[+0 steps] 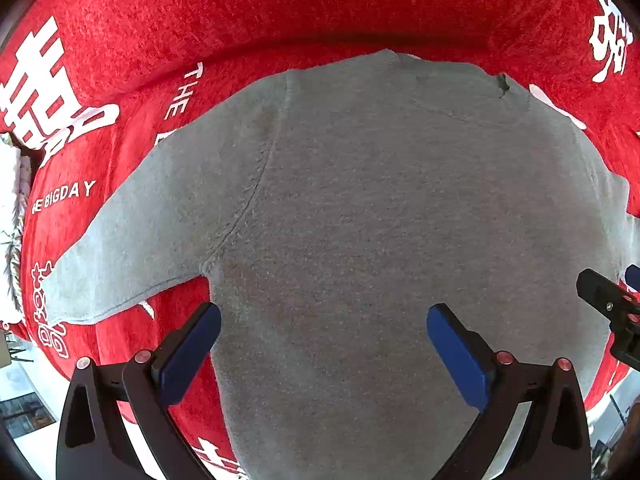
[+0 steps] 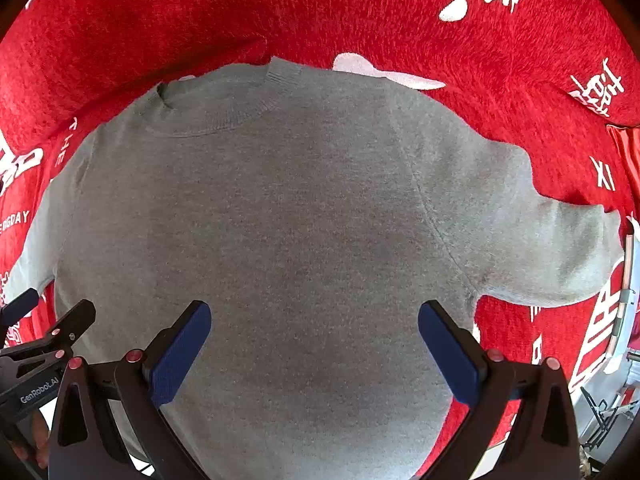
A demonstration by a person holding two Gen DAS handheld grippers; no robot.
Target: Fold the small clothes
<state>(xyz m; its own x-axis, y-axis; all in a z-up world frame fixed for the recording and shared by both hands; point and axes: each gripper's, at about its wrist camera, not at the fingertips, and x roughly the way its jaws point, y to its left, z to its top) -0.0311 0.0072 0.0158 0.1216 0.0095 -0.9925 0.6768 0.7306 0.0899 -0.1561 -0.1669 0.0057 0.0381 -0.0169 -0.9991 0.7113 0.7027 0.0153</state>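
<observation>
A small grey knit sweater (image 1: 380,208) lies flat and spread out on a red cloth, neck away from me. Its left sleeve (image 1: 132,236) sticks out to the left, its right sleeve (image 2: 552,248) to the right. Its collar (image 2: 216,108) shows in the right wrist view. My left gripper (image 1: 324,344) is open and empty above the sweater's lower left body. My right gripper (image 2: 314,344) is open and empty above the lower right body. Each gripper shows at the edge of the other's view: the right gripper (image 1: 616,304) and the left gripper (image 2: 44,336).
The red plush cloth (image 1: 280,12) with white characters and lettering covers the surface under the sweater and rises at the back. Its front edge drops off near me, with a pale floor (image 1: 24,392) and a metal stand (image 2: 608,408) below.
</observation>
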